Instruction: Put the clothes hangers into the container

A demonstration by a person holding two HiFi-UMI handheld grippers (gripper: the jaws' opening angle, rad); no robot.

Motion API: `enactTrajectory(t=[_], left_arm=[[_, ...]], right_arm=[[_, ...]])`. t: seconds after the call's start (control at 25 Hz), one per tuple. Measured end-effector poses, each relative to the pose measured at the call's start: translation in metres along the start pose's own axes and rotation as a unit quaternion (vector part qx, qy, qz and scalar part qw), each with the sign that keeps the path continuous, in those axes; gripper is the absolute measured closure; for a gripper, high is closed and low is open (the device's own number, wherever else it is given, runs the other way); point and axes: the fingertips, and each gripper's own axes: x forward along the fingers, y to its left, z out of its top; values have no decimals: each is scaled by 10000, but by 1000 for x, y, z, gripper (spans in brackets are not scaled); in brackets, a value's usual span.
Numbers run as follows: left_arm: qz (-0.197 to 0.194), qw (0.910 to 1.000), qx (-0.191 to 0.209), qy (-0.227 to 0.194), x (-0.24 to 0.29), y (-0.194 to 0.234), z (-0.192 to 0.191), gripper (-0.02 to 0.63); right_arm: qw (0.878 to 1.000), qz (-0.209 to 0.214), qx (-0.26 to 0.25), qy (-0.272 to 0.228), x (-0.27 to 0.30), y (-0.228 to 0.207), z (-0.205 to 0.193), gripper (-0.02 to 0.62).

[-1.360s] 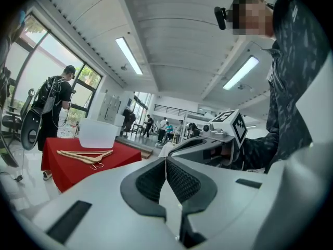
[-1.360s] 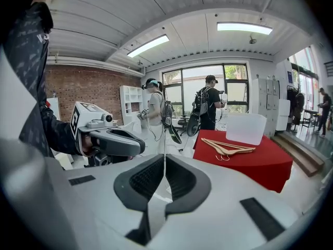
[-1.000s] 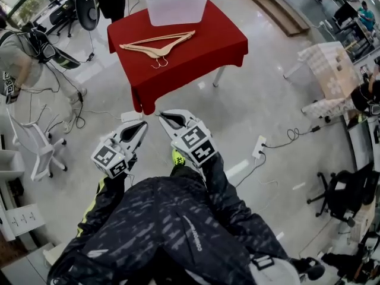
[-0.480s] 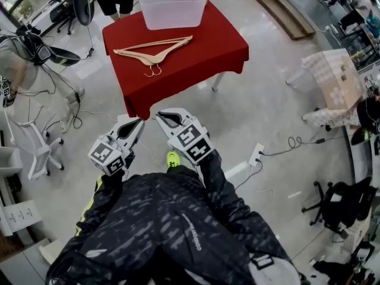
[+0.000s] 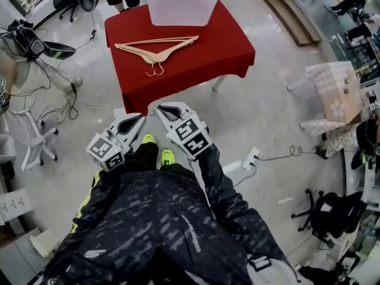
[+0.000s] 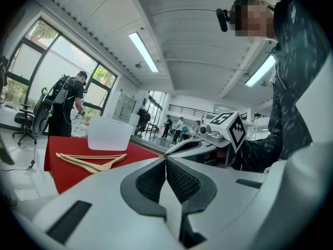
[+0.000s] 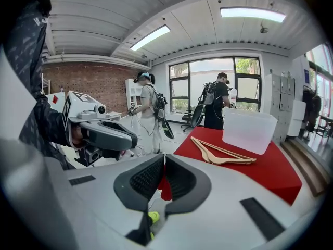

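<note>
I see bright, even light from ceiling strips (image 7: 151, 37) and windows (image 7: 244, 85); gripper views bend hard, corners vignetted black.

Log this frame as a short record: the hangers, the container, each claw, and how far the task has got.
items: wooden hangers, lying flat on the red table, outside the tub
target: translucent container at the table's far edge, no hanger in it
left: left claw shut, empty
right: right claw shut, empty
position: both claws short of the table's near edge
progress: no hanger picked up yet
</note>
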Motion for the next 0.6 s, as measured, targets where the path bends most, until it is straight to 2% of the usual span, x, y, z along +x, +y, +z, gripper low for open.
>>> enactTrajectory(t=[0.32, 0.6], left_arm=[[-153, 9998, -89, 57, 40, 62, 0, 594], [-221, 9996, -61, 155, 85, 142, 9, 594]], right_arm=[[9996, -105, -92, 248, 52, -56, 10, 577], [9977, -142, -204, 627, 115, -126, 19, 577]])
